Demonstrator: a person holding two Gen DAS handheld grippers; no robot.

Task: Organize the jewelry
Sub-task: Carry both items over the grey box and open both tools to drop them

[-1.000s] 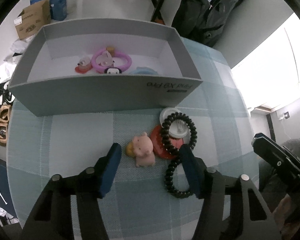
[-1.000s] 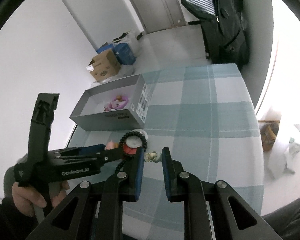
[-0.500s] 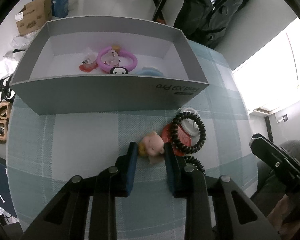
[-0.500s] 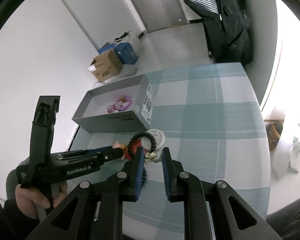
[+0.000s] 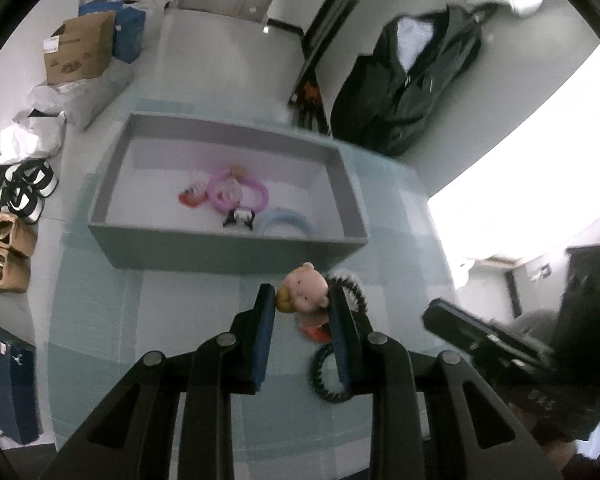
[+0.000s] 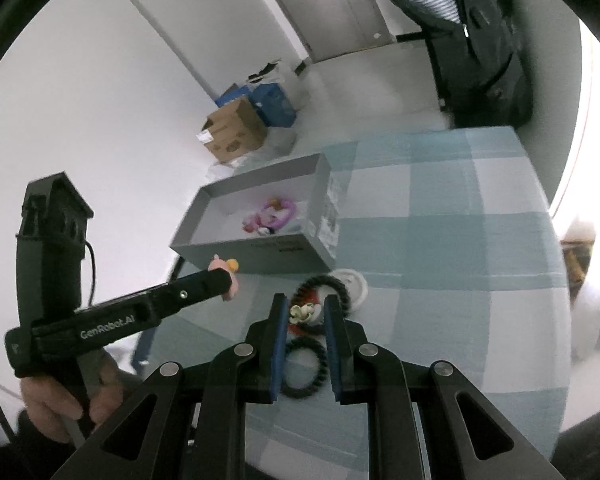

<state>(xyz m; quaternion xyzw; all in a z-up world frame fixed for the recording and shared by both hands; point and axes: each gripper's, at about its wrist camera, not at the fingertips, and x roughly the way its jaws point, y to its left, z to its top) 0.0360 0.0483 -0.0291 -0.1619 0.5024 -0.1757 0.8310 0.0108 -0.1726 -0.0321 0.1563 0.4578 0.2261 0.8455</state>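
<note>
My left gripper (image 5: 302, 296) is shut on a pink pig charm (image 5: 306, 286) with a yellow bit at its side, held up off the checked cloth just short of the grey box (image 5: 220, 252). The right wrist view shows the pig charm (image 6: 222, 266) at the left gripper's tip (image 6: 224, 280), in front of the grey box (image 6: 252, 256). My right gripper (image 6: 306, 304) is shut on a small white-and-gold ornament (image 6: 300, 312) above the table. In the box lie a pink ring (image 5: 238, 192), a red clip (image 5: 190, 196), a black-and-white piece (image 5: 240, 216) and a pale blue ring (image 5: 286, 220).
Two black spiral hair ties (image 6: 304, 368) (image 6: 324, 284), a red disc (image 5: 314, 332) and a white disc (image 6: 352, 284) lie on the cloth under the grippers. A dark jacket (image 5: 412, 80) hangs beyond the table's far edge. Cardboard boxes (image 6: 236, 132) and shoes (image 5: 24, 192) sit on the floor.
The left gripper's jaws closed on the pig charm, then lifted it off the cloth toward the box. The right gripper stayed shut on its ornament and barely moved.
</note>
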